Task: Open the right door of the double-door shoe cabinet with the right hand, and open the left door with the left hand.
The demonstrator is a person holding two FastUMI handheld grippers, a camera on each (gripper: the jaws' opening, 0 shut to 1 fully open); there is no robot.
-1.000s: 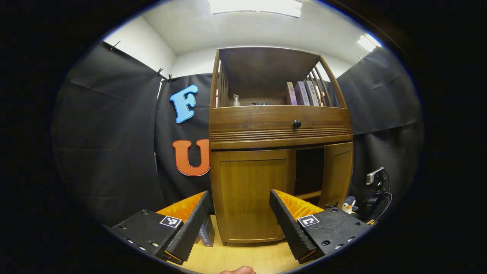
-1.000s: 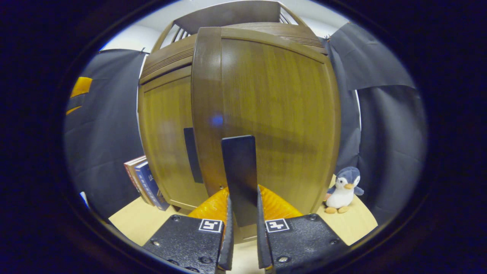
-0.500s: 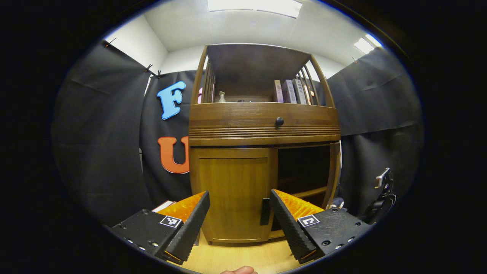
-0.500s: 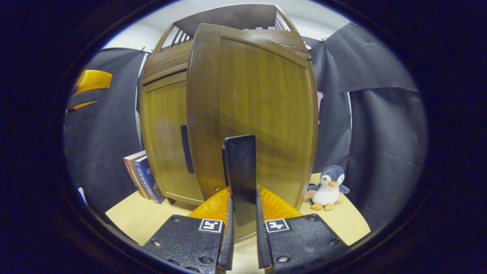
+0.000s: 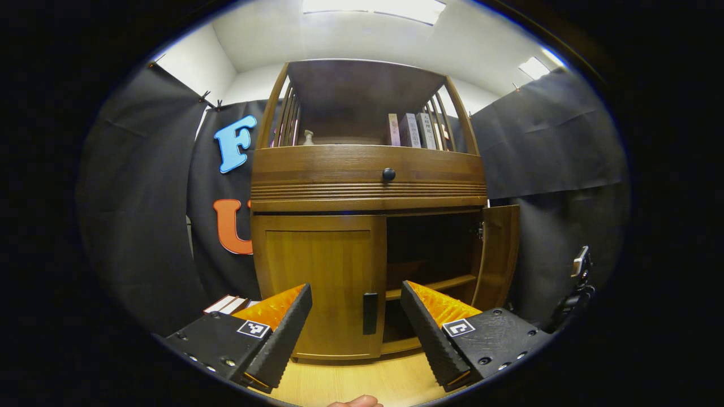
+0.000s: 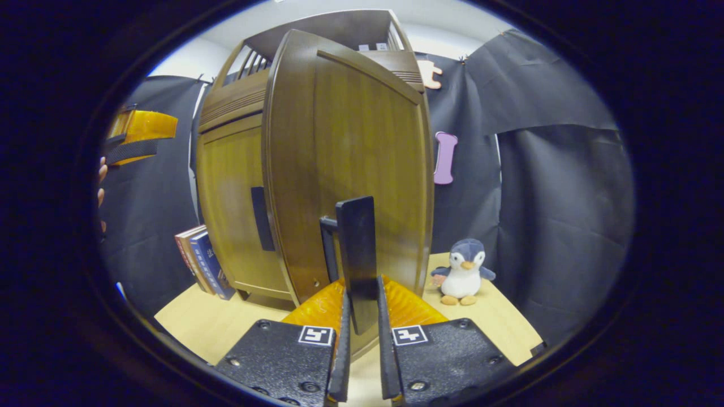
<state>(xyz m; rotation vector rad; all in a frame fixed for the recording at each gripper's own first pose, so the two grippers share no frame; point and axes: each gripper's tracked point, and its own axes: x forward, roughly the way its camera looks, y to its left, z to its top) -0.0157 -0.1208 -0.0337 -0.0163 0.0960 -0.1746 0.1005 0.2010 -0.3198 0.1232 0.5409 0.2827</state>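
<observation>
The wooden shoe cabinet stands ahead in the left gripper view. Its left door is closed, with a dark vertical handle at its inner edge. The right door is swung outward, baring a dark interior with a shelf. My left gripper is open, short of the left door, and the handle sits between its fingers in the picture. In the right gripper view, my right gripper is shut on the right door's handle; that door stands wide open. The left door is behind it.
A plush penguin sits on the light wooden floor right of the cabinet. Books lean at the cabinet's left side. Above the doors is a drawer with a round knob, and an open shelf holds books. Black cloth walls surround the booth.
The right door has swung further open under the right gripper's grip. My left gripper has shifted right and nearer, so the left door's handle now lies between its fingers in view.
</observation>
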